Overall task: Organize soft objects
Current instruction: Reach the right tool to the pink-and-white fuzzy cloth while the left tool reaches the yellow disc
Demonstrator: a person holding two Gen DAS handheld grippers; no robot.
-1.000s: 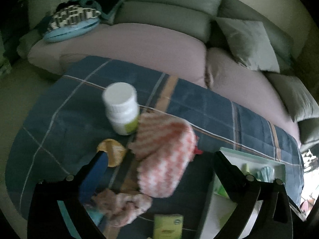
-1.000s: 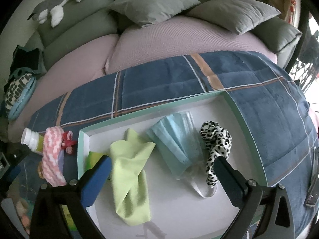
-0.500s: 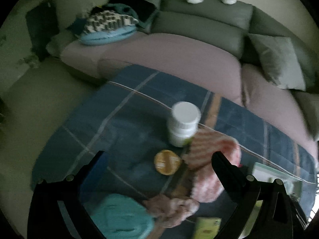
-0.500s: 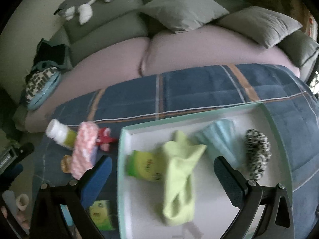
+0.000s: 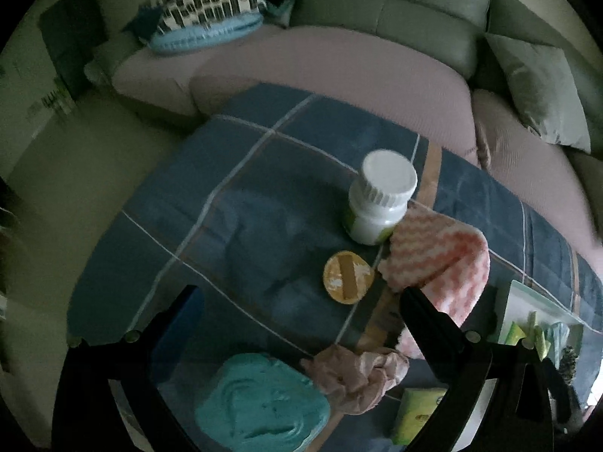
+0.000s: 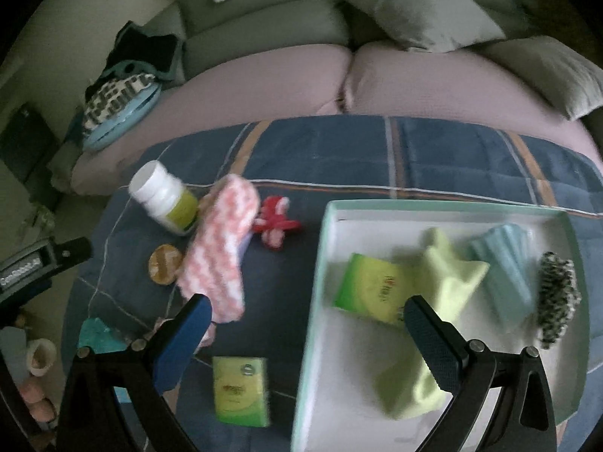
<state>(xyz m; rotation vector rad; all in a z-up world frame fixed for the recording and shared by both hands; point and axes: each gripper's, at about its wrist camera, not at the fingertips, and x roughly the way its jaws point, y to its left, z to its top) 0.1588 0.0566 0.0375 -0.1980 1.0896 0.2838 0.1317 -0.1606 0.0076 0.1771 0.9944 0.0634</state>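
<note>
A white tray (image 6: 339,376) on the blue plaid cloth holds a green tissue pack (image 6: 367,288), a yellow-green cloth (image 6: 433,320), a blue face mask (image 6: 505,267) and a leopard scrunchie (image 6: 557,293). Left of it lie a pink-white fuzzy cloth (image 6: 222,256) (image 5: 437,260), a red bow (image 6: 277,222), a pink scrunchie (image 5: 358,376), a teal sponge (image 5: 260,403) and another tissue pack (image 6: 241,390). My left gripper (image 5: 297,320) is open and empty above the sponge and scrunchie. My right gripper (image 6: 305,331) is open and empty over the tray's left edge.
A white pill bottle (image 5: 378,203) (image 6: 166,197) and a round yellow tin (image 5: 348,277) stand by the fuzzy cloth. A pink and grey sofa with cushions (image 6: 418,3) lies behind the table. The table's left edge drops to the floor (image 5: 75,173).
Both grippers have swung left and pulled back. The teal sponge and pink scrunchie have come into the left view; the right view now shows the loose items left of the tray.
</note>
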